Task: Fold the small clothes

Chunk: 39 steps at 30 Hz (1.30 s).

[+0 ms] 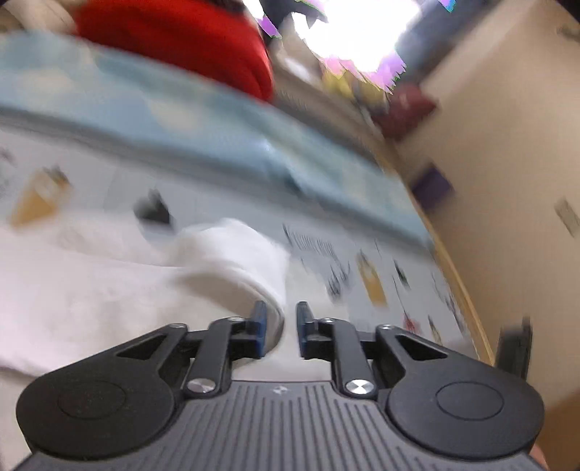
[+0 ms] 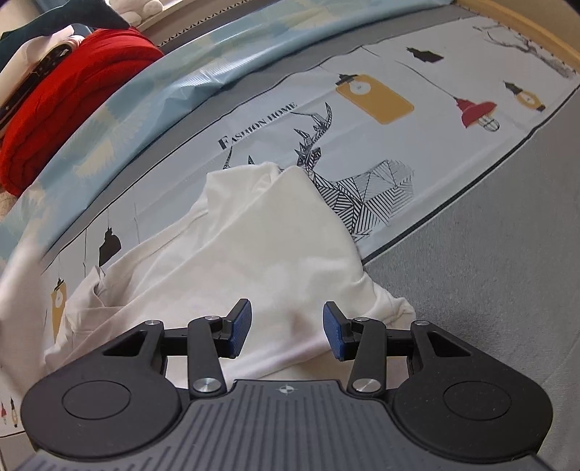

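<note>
My right gripper [image 2: 286, 328] hovers spread over the white garment [image 2: 253, 235]; my left gripper [image 1: 281, 328] is narrowly parted beside a fold.

A beige wall [image 1: 507, 152] rises past the printed tablecloth [image 2: 398, 119], under glaring window light [image 1: 355, 29].
</note>
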### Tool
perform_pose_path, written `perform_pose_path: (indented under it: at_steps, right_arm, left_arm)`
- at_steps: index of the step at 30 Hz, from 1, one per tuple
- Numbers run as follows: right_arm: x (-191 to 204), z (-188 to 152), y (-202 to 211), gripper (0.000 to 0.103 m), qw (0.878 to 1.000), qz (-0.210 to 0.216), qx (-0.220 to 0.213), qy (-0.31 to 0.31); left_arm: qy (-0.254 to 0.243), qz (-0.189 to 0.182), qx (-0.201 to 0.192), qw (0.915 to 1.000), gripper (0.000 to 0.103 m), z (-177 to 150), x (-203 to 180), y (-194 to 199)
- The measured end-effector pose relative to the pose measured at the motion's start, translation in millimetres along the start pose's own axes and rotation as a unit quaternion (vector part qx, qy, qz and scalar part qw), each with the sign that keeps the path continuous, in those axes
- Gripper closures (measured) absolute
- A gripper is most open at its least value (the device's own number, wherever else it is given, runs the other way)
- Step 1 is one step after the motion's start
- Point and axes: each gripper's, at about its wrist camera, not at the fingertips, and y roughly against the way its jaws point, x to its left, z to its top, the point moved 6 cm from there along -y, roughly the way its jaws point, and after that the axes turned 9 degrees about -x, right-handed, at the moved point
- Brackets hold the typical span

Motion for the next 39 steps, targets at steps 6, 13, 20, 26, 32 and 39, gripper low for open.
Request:
perform_pose_path:
  at_steps: [6, 13, 20, 26, 32, 39]
  right_arm:
    - [-7, 3, -7, 0.057, 1.000, 0.008, 0.004, -0.015]
    - [-8, -1, -25, 0.057, 0.999, 0.033, 0.020, -0.035]
    - [-5, 0, -51, 0.057, 0.990, 0.072, 0.040, -0.117]
    - [-2, 4, -65, 0.073, 0.986, 0.072, 0.035, -0.144]
    - [2, 16, -53, 0.102, 0.985, 0.091, -0.018, -0.143]
    - [-11, 48, 13, 0.102, 0.981, 0.009, -0.174, -0.089]
  left_arm:
    - [0.033, 0.133, -0.027, 0.9902, 0.080, 24, 66, 8]
    - [0.122, 0.299, -0.020, 0.9463, 0.078, 36, 167, 35]
    - [0.124, 0.297, -0.027, 0.9466, 0.073, 47, 189, 44]
    - [0.132, 0.311, -0.036, 0.9406, 0.073, 56, 199, 52]
    - [0.137, 0.308, -0.038, 0.9406, 0.073, 61, 205, 55]
    - [0.135, 0.299, -0.026, 0.9443, 0.073, 56, 203, 51]
